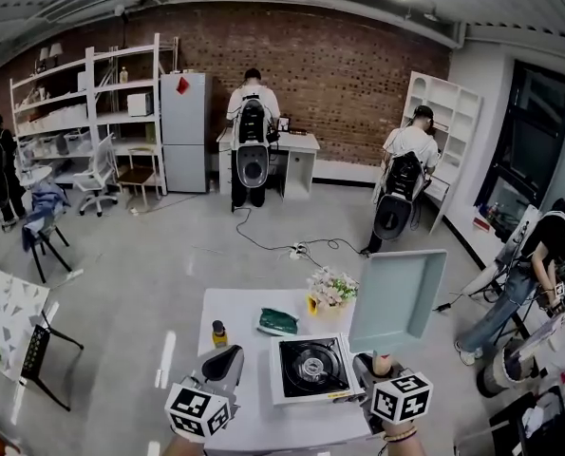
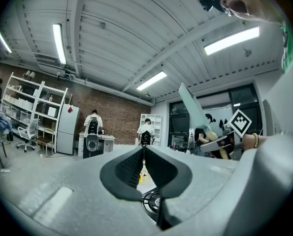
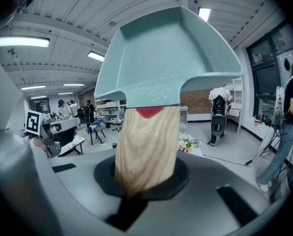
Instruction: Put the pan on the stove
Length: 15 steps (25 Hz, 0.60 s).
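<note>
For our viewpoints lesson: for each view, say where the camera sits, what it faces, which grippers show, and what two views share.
Head view: on the person's head, looking down at the white table and silver gas stove; left gripper and right gripper show.
Left gripper view: on the left gripper, facing across the room to the brick wall; its shut, empty jaws show.
Right gripper view: on the right gripper, facing along the wooden handle of the pale teal square pan, clamped in its jaws.
Shared: all three show the pan.
</note>
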Available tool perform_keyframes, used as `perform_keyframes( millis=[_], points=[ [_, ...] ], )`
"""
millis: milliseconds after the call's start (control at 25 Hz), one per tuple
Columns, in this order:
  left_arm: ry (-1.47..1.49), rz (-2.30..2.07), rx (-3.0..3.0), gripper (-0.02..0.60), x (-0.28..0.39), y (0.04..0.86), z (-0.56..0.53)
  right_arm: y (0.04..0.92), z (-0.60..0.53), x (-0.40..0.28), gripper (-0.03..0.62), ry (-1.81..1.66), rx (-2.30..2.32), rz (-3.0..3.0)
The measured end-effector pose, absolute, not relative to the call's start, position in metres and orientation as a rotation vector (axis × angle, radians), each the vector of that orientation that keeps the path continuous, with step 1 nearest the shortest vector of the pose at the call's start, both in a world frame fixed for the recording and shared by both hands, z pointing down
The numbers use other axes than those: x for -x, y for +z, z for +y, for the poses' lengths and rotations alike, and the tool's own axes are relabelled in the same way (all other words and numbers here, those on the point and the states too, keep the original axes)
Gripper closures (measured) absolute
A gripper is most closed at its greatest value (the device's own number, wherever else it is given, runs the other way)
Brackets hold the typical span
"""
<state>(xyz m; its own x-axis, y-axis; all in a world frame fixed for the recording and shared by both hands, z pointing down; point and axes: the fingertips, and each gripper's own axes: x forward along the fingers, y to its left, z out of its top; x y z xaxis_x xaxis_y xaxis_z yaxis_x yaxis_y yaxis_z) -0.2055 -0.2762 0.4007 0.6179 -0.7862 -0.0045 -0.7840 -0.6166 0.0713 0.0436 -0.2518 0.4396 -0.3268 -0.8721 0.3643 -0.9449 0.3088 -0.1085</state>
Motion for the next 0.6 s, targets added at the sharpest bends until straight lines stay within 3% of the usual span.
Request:
perform_keyframes(
  millis=[600],
  points=[
    [-0.052, -1.378, -2.742, 0.56, 0.161, 0.411, -0.292, 0.464, -0.29, -0.076, 0.56, 0.443, -1.519, -2.376]
  ],
)
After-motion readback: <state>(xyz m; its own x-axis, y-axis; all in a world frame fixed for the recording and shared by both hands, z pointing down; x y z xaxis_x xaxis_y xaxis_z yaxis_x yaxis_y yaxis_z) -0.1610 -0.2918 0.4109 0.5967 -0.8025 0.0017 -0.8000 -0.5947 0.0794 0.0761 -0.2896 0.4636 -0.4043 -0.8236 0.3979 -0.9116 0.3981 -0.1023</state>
